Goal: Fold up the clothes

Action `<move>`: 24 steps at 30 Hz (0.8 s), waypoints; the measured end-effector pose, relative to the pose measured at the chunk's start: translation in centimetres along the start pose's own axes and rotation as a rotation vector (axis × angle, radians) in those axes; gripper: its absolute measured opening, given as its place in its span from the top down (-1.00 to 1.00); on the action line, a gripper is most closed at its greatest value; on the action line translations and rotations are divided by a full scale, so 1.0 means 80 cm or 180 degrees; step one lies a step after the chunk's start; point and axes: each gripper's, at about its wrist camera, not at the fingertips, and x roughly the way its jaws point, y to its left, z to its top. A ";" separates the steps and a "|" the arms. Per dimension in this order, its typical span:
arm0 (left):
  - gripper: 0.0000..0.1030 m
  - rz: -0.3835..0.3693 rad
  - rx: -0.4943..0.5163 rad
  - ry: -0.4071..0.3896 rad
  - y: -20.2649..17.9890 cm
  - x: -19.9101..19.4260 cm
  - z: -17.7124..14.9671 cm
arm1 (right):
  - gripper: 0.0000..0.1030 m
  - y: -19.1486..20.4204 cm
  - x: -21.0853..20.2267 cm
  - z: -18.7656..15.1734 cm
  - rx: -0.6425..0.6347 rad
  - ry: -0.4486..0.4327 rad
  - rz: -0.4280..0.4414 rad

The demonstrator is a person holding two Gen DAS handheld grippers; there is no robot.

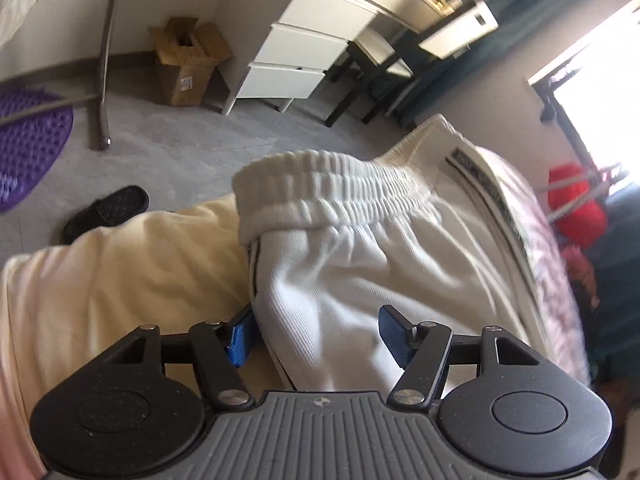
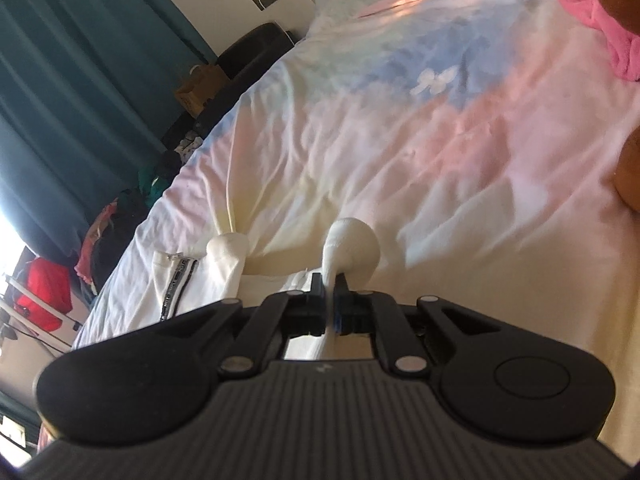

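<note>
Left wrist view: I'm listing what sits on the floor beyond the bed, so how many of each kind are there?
Cardboard box: 1
White drawer unit: 1
Black slipper: 1
Purple studded mat: 1
Black-legged stool: 1
Total: 5

White sweatpants, black-white side stripe; pastel pink-blue-yellow tie-dye bedsheet; blue finger pads; teal curtain.
</note>
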 end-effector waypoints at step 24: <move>0.82 -0.1448 -0.0306 -0.0622 0.009 -0.101 -0.011 | 0.89 -0.002 -0.034 0.070 -0.0135 -0.0392 0.0312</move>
